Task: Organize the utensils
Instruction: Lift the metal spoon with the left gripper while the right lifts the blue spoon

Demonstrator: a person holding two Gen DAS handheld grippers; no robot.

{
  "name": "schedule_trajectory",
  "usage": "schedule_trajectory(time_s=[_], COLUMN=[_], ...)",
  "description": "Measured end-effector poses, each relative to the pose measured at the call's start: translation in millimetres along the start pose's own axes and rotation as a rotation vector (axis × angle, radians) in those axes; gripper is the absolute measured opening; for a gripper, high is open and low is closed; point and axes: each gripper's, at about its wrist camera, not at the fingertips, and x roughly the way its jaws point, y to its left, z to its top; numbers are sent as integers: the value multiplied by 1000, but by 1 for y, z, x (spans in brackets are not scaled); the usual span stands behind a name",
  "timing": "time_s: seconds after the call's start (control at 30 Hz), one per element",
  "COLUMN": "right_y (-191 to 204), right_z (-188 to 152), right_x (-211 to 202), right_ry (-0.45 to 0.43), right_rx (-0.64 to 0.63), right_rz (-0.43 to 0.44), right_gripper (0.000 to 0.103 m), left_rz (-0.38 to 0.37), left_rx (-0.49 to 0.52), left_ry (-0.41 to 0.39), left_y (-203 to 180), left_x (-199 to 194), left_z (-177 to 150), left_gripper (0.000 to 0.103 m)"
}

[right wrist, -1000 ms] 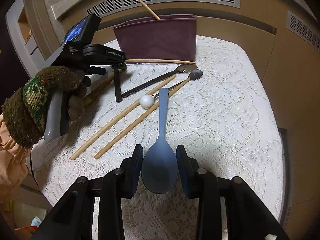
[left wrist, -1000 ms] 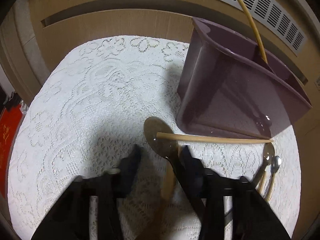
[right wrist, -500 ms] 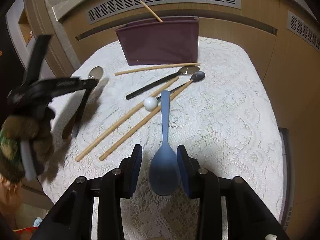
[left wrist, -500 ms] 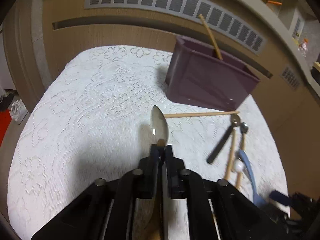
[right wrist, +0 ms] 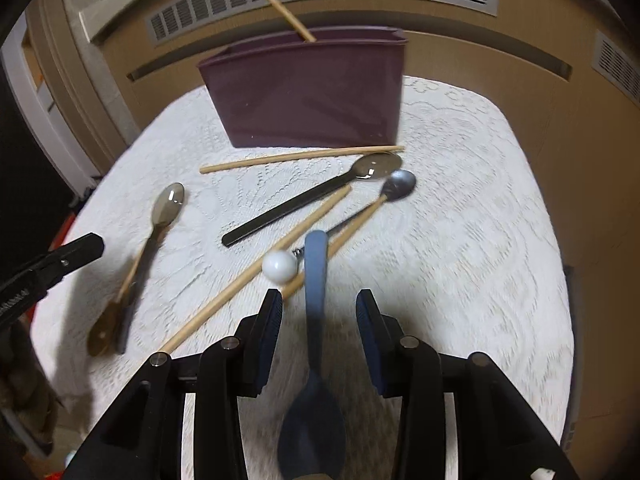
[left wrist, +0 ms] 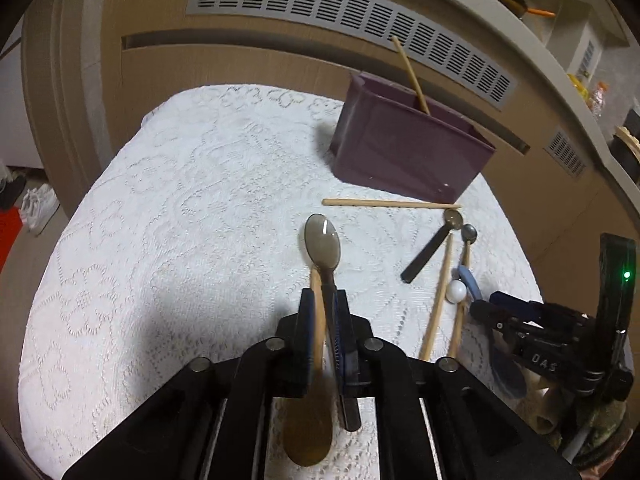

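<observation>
left tool (left wrist: 325, 312): opening, two spoon handles between | right tool (right wrist: 319, 306): released | label "OAS"

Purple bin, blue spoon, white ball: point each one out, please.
Purple bin (right wrist: 312, 100): right wrist view, on its front wall.
Blue spoon (right wrist: 316, 264): right wrist view, on its handle ahead of the claw.
White ball (right wrist: 279, 266): right wrist view, on its middle.

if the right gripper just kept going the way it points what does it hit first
Most likely the blue spoon, whose handle lies on the cloth between the right gripper's open fingers. Further along sits the white ball, then the purple holder. Depth is uncertain.
</observation>
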Motion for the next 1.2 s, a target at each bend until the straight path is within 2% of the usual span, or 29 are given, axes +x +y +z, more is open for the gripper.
schedule_trajectory(time_s=[0.03, 0.07, 0.1, 0.13, 0.2, 0.27, 0.47, 0.53, 0.57, 0.6, 0.63, 0.67, 0.77, 1.0, 1.2], right_y=[1, 3, 4, 5, 5, 1, -10, -14, -16, -16, -16, -15, -12, -1, 4], right_z=[1, 1, 2, 2, 0, -3, -11, -13, -14, -14, -14, -14, -15, -20, -24], right_x=[4, 8, 7, 6, -2, -9, -38, -44, -48, -51, -53, -56, -64, -85, -97], right_ry=[7, 8, -4, -7, -25, -24, -53, -62, -67, -72, -76, -83, -101, -131, -149], right_rx=[-6, -14, -20, -25, -25, -12, 30, 40, 45, 48, 50, 50, 48, 28, 23], right_rz=[-6, -4, 6, 4, -3, 28, 63, 66, 69, 71, 73, 74, 84, 91, 96], right_gripper=[36, 34, 24, 11, 10, 10, 10, 10, 10, 10, 10, 10, 10, 10, 10], left_rz=[4, 4, 4, 3, 5, 16, 125, 147, 156, 166, 167, 165, 115, 11, -35], left_rx=[5, 15, 27, 45, 71, 85, 72, 85, 103, 125, 140, 158, 149, 144, 175], left_ry=[7, 11, 11, 12, 16, 23, 160, 148, 146, 129, 121, 114, 95, -31, -128], left_y=[0, -2, -4, -8, -13, -17, -14, -16, -18, -20, -22, -23, -21, -34, -53], left_x=[2, 5, 7, 10, 18, 28, 84, 89, 91, 91, 91, 90, 74, 9, -36], left_z=[1, 3, 5, 8, 14, 22, 43, 43, 43, 41, 41, 39, 29, 7, -3], left_gripper=[31, 46, 54, 56, 61, 62, 62, 61, 56, 38, 32, 31, 31, 31, 31])
